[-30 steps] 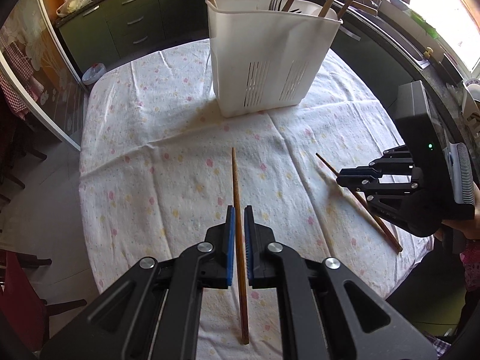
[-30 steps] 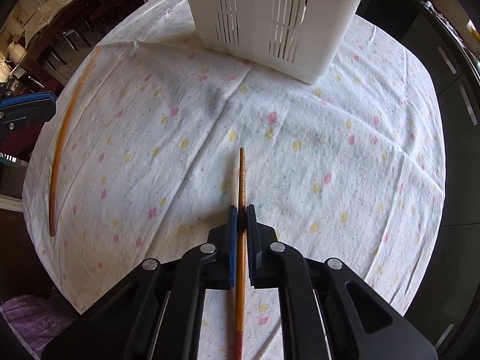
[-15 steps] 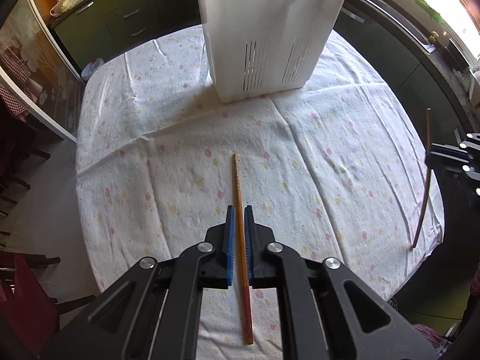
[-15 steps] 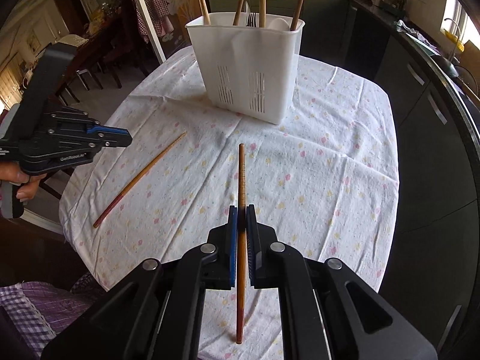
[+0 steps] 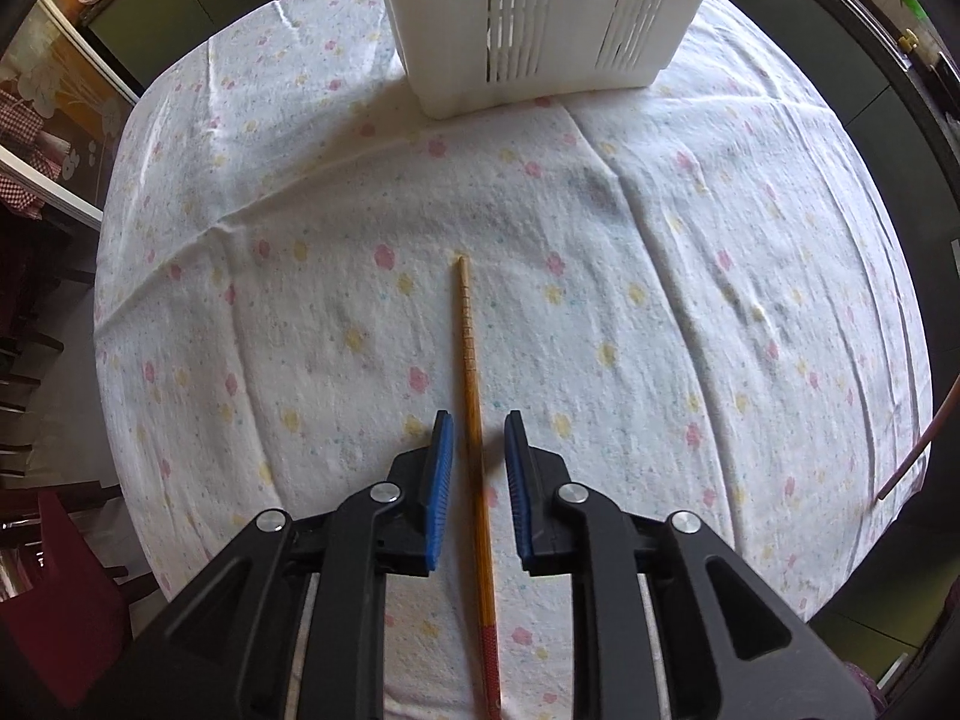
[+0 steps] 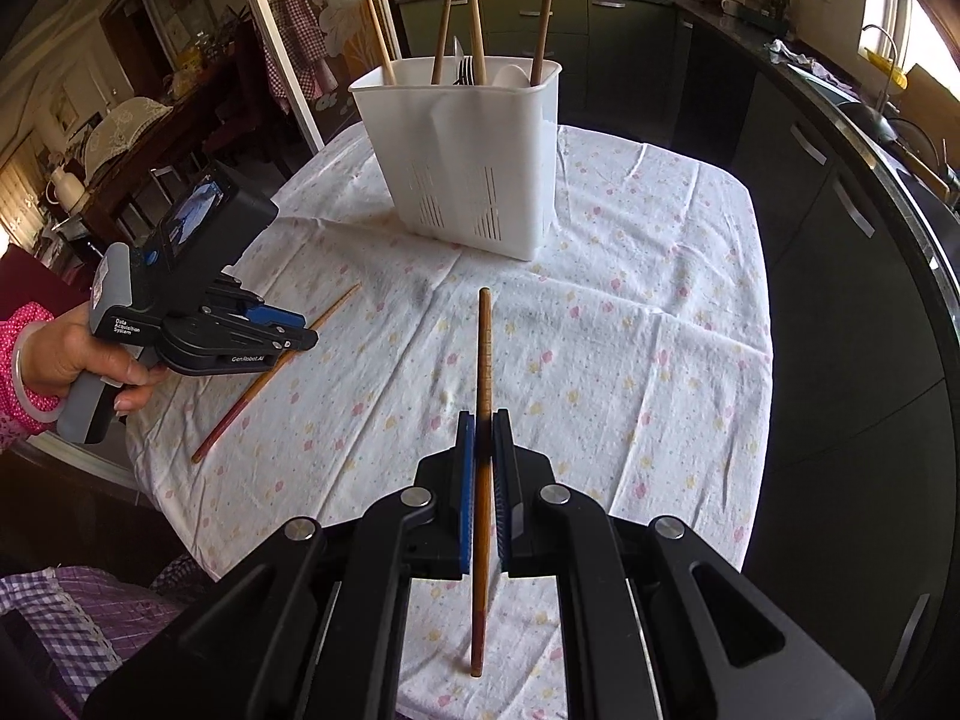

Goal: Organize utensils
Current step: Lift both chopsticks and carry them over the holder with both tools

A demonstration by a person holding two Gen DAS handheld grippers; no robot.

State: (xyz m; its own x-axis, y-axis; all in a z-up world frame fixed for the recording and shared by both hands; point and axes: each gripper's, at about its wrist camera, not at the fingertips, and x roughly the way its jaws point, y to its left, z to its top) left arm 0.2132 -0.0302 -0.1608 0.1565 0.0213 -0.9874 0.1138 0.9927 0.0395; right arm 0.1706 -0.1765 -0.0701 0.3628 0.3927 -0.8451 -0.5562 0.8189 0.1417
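Chopsticks are my worry: 1 chopstick (image 5: pixel 474 420) lies on the table (image 5: pixel 690 276) between my left fingers (image 5: pixel 441 468), which are opening and not touching it. My right fingers (image 6: pixel 465 480) pinch a 2nd chopstick (image 6: pixel 483 372) well short of the white holder (image 6: pixel 474 156). I judge a thin grip lets it pivot and miss the holder's rim.

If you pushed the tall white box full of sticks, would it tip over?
Probably not easily: the white box sits flat on the tablecloth with a wide base. Still, it is tall, and the sticks poke high above its rim, so a push near the top might rock it. Down low, it would likely slide.
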